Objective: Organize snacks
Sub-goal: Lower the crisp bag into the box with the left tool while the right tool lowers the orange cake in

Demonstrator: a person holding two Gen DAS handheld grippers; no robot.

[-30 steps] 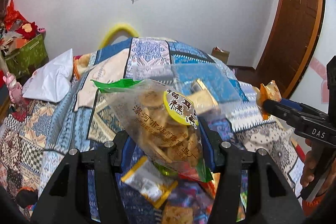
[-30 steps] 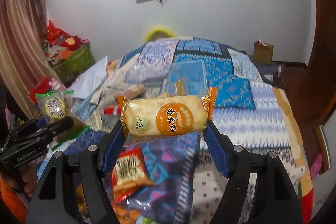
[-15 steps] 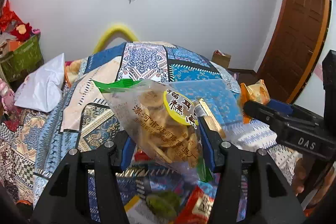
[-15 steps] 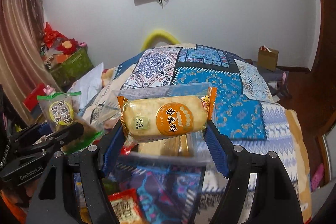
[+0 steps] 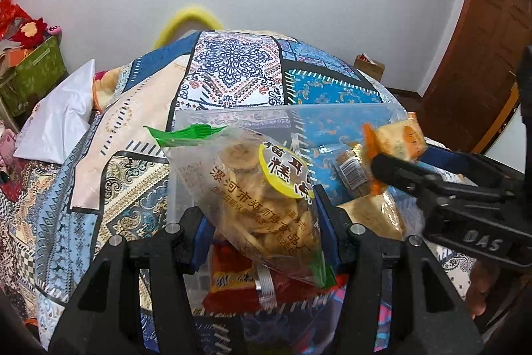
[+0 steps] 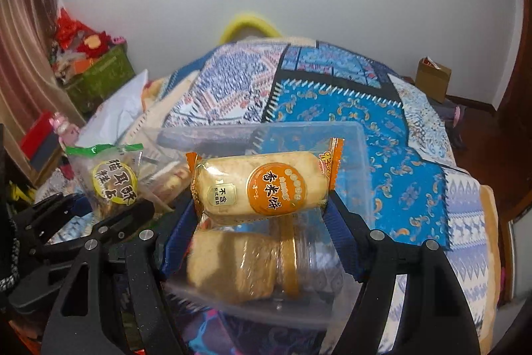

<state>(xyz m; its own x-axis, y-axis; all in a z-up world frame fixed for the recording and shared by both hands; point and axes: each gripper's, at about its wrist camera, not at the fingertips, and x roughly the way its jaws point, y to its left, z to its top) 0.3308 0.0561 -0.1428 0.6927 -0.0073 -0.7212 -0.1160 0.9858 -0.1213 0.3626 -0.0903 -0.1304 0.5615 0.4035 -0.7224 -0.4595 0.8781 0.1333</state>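
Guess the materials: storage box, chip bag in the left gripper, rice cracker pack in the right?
Storage box: likely clear rigid plastic; the quilt pattern shows through its straight walls.
Chip bag: thin glossy clear film, crinkled, slices visible inside, green sealed edge.
Rice cracker pack: glossy plastic wrapper, partly clear, with orange crimped ends.
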